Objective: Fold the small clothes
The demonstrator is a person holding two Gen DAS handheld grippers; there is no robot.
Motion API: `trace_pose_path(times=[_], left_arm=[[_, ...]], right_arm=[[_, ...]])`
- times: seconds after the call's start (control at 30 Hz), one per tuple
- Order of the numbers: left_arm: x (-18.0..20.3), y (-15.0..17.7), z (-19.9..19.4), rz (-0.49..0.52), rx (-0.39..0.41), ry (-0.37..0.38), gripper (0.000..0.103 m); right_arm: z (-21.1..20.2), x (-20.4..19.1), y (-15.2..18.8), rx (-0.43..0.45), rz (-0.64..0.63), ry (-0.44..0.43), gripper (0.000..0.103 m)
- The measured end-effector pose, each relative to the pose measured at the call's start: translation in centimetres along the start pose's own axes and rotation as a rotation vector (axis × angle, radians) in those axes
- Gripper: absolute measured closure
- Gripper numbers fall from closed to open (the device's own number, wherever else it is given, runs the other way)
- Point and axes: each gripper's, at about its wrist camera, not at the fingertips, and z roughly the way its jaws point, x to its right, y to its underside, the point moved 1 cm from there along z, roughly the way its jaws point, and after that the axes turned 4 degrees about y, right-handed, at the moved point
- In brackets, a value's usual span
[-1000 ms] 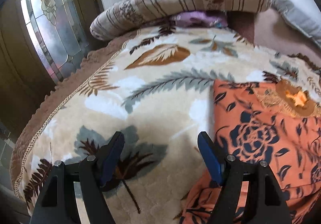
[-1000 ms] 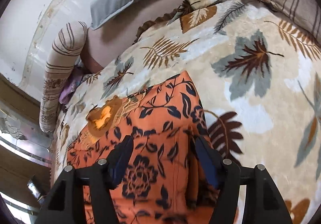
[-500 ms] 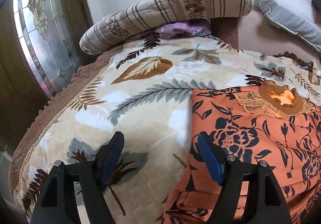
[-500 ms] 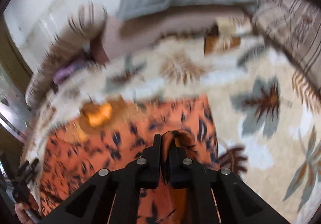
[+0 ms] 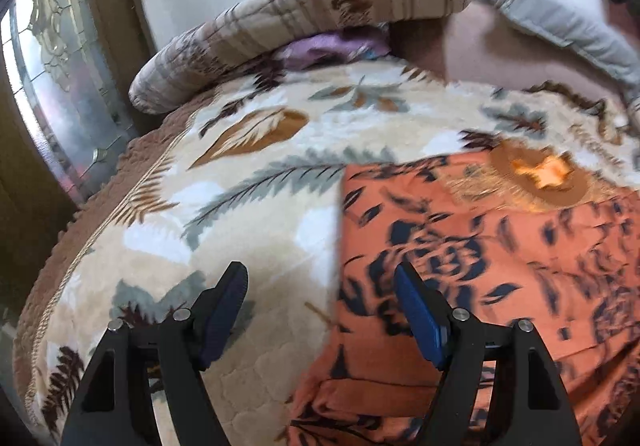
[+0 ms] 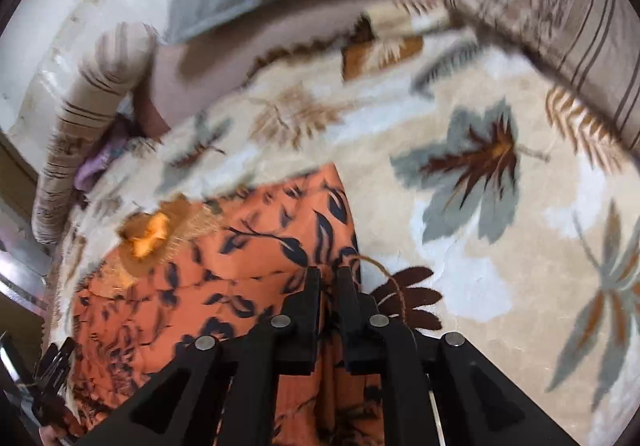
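An orange garment (image 5: 500,246) with a dark blue flower print and a gold embroidered neckline lies spread on the leaf-patterned blanket (image 5: 248,214). It also shows in the right wrist view (image 6: 240,286). My left gripper (image 5: 320,286) is open, low over the garment's left edge, its right finger over the cloth. My right gripper (image 6: 329,278) is shut on the garment's right edge, with a pinch of cloth between the fingers.
Striped bolster pillows (image 5: 304,30) and a grey pillow (image 5: 560,30) lie at the head of the bed, with a purple cloth (image 5: 332,50) tucked under one. Another striped bolster (image 6: 568,18) lies on the right. A glass door (image 5: 60,106) stands left of the bed edge.
My right gripper has closed on the garment's right edge. My left gripper stayed open and moved right, toward the garment's left edge.
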Motion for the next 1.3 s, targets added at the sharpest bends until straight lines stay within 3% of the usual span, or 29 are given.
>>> trace_pose_path(times=[0.1,0.13,0.2,0.27,0.3,0.43,0.53,0.7,1.0,1.13,1.2,1.23,1.3], left_arm=[[1.1,-0.1,-1.4,0.035,0.048,0.087,0.024],[1.4,0.0,-1.6,0.046,0.045,0.125,0.018],[2.4,0.5,-1.0,0.060,-0.020,0.224,0.015],[3.1,1.1,0.4,0.066,-0.120,0.280,0.015],[3.4,1.7,1.4,0.069,-0.180,0.292,0.015],[4.3,2.2,1.2,0.141,-0.159,0.232,0.012],[4.2,2.7,1.6,0.115,-0.176,0.231,0.000],[3.6,3.0,2.3,0.075,-0.205,0.242,0.000],[3.7,2.2,2.5,0.090,-0.225,0.232,0.000],[3.1,0.8,1.0,0.102,-0.091,0.133,0.000],[2.6,0.7,1.9,0.083,-0.127,0.091,0.000],[2.5,1.1,3.2,0.074,-0.199,0.079,0.000],[1.6,1.6,3.9,-0.008,-0.214,0.120,0.000]], right_arm=[[-0.9,-1.7,1.6,-0.032,-0.060,-0.052,0.091],[-1.0,-2.2,2.2,-0.043,-0.079,-0.054,0.091],[0.1,-2.9,3.8,-0.118,-0.104,-0.041,0.091],[1.9,-3.0,5.5,-0.216,-0.123,-0.008,0.091],[2.3,-3.0,6.1,-0.216,-0.133,0.000,0.091],[0.7,-2.8,5.8,-0.180,-0.088,-0.037,0.091],[-0.7,-3.1,5.4,-0.115,-0.103,-0.042,0.091],[-1.0,-3.9,3.6,-0.058,-0.077,-0.072,0.091],[3.9,-5.1,1.7,-0.156,-0.058,-0.107,0.091],[6.6,-7.5,2.2,-0.212,-0.133,-0.088,0.091],[6.6,-8.2,2.2,-0.193,-0.179,-0.064,0.091],[6.4,-8.4,2.1,-0.186,-0.190,-0.064,0.091],[5.5,-8.3,1.9,-0.158,-0.172,-0.088,0.091]])
